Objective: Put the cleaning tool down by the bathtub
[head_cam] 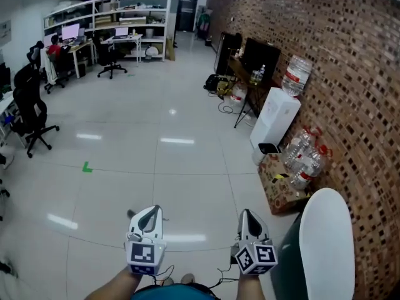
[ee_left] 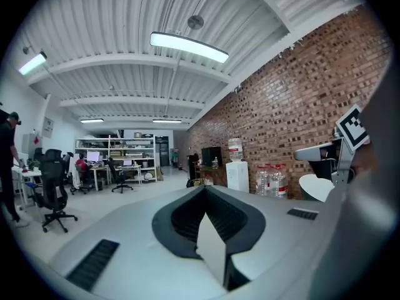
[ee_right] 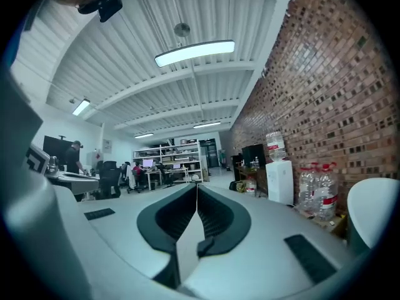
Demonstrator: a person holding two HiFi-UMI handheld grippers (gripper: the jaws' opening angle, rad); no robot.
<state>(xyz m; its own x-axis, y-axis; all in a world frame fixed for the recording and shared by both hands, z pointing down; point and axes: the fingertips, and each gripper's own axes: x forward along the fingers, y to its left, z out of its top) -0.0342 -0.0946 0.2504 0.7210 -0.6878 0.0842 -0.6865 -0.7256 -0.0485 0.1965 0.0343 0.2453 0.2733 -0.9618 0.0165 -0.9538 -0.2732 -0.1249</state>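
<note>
— Bathtub (head_cam: 326, 242), is that the white rounded rim with the dark side, just to the right of the right gripper (head_cam: 245, 213)?

— That's it, close beside those jaws and a little behind their tips. Both pairs of jaws are pressed together with nothing between them. The left gripper (head_cam: 154, 210) is held level with the right one, both pointing out over the floor (head_cam: 156, 136).

— Any writing you can read?

— None. Each gripper's cube shows only black-and-white square markers. The water bottles (head_cam: 303, 158) have red-and-white labels, but the print is too small to read.

— Where are those bottles?

— Ahead and right of the right jaws, on a cardboard box (head_cam: 278, 189) with yellow-and-black tape. Just beyond stands a white water dispenser (head_cam: 275, 120) with a big bottle (head_cam: 295, 75) on top, against the brick wall (head_cam: 350, 74).

— What lies straight ahead of the jaws?

— Glossy pale tiles throwing back the ceiling lights. A green tape mark (head_cam: 87, 167) sits ahead of the left jaws, to their left. Further left are black office chairs (head_cam: 31, 114), and far ahead stands white shelving (head_cam: 119, 17) with a person in red seated near it. Cables (head_cam: 228, 108) trail on the floor by the wall.
</note>
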